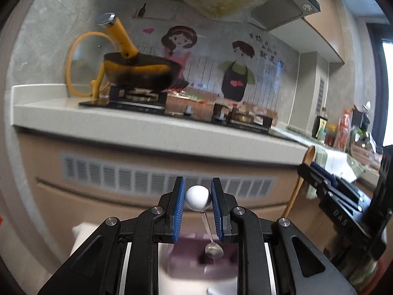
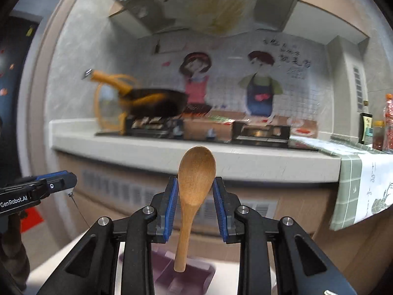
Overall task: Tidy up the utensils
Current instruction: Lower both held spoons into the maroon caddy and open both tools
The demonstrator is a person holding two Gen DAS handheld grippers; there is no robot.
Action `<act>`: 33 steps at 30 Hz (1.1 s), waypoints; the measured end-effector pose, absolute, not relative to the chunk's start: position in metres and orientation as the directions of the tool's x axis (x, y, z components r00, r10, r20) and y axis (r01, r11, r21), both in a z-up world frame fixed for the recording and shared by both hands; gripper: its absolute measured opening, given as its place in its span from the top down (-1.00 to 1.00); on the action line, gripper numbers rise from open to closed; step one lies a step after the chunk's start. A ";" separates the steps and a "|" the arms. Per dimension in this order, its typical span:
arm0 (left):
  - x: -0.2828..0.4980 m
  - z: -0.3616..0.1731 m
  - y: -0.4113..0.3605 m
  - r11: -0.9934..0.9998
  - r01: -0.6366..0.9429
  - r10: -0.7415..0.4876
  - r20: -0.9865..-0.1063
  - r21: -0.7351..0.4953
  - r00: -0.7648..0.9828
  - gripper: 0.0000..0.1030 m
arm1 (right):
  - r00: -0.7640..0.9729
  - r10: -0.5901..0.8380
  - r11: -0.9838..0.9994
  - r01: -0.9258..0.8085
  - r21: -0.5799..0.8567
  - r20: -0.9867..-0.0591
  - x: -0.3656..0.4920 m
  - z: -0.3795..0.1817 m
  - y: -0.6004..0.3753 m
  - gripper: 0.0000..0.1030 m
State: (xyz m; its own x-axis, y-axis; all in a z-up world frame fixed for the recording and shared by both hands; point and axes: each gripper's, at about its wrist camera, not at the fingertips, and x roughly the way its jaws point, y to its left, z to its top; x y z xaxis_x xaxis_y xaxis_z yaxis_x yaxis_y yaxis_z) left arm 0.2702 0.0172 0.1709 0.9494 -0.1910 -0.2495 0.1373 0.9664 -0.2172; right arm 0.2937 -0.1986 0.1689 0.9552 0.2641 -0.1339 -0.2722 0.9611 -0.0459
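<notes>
My left gripper (image 1: 198, 198) is shut on a metal spoon with a white ball end (image 1: 198, 198); its thin stem hangs down and its bowl (image 1: 214, 250) points at a purple compartment tray (image 1: 194, 258) below. My right gripper (image 2: 195, 198) is shut on a wooden spoon (image 2: 194, 186), bowl up, handle hanging over the same purple tray (image 2: 176, 275). The right gripper with the wooden spoon (image 1: 298, 184) also shows at the right of the left wrist view. The left gripper (image 2: 52, 184) shows at the left edge of the right wrist view.
A kitchen counter (image 2: 196, 157) with a gas hob stands ahead. A dark pan with a yellow handle (image 1: 137, 71) and a glass lid sit on the left burner. Bottles (image 2: 385, 125) and a patterned cloth (image 2: 363, 186) are at the right. Cabinet fronts with a vent lie below.
</notes>
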 end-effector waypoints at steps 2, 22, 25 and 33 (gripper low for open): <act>0.289 0.172 0.013 0.971 0.135 -0.183 -0.250 -0.197 0.951 0.57 | 0.960 0.241 0.969 -0.245 -0.014 -0.141 0.311 0.166 -0.200 0.50; 0.370 0.052 -0.005 0.943 0.173 -0.298 -0.491 -0.284 0.818 0.48 | 0.854 0.267 0.954 -0.300 -0.004 -0.446 0.364 0.022 -0.189 0.47; 0.370 0.040 -0.005 0.933 0.188 -0.329 -0.516 -0.307 0.791 0.19 | 0.806 0.325 0.937 -0.344 0.055 -0.495 0.363 0.010 -0.193 0.46; 0.313 0.030 0.009 0.968 0.113 -0.216 -0.520 -0.223 0.826 0.14 | 0.812 0.336 0.938 -0.332 0.094 -0.477 0.327 0.012 -0.214 0.42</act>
State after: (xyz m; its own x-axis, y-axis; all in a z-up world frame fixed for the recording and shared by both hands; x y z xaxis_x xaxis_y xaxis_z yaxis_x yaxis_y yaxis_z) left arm 0.3131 0.0095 0.0296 0.8264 -0.2165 -0.5198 0.1134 0.9682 -0.2230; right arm 0.3274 -0.2137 0.0120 0.8125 0.3355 -0.4767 -0.3324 0.9384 0.0940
